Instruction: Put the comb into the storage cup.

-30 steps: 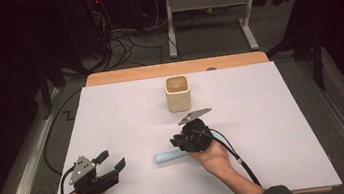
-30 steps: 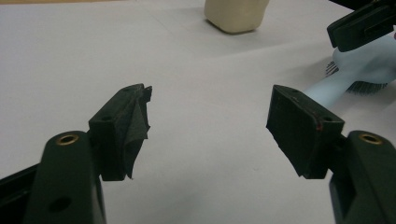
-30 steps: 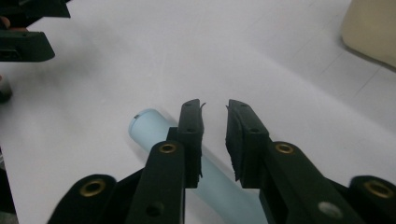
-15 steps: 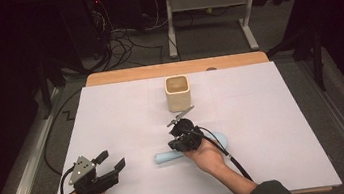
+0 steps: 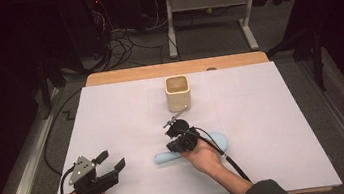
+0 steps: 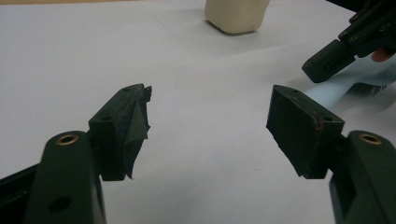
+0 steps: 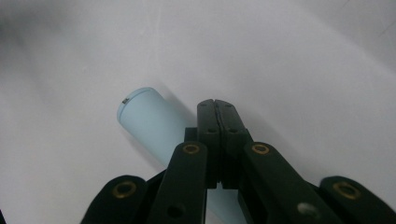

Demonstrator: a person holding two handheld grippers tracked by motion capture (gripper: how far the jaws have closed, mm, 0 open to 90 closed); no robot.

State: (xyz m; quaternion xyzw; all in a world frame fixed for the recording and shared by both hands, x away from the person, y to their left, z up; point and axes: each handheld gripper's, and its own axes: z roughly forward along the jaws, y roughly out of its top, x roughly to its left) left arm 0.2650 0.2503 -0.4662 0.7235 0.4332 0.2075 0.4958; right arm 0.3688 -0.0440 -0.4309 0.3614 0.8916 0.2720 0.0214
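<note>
Two grippers are in my hands over the white table. My right gripper sits near the middle of the table, its jaws pressed together with nothing between them, poised right over the light blue brush. In the right gripper view the closed jaws lie above the brush's handle; whether they touch it I cannot tell. The brush lies flat, handle end toward the left edge, well short of the front edge. My left gripper rests near the front left corner, jaws spread wide and empty. Beyond the brush, a cream cup stands upright toward the back edge, with bare table all around it.
</note>
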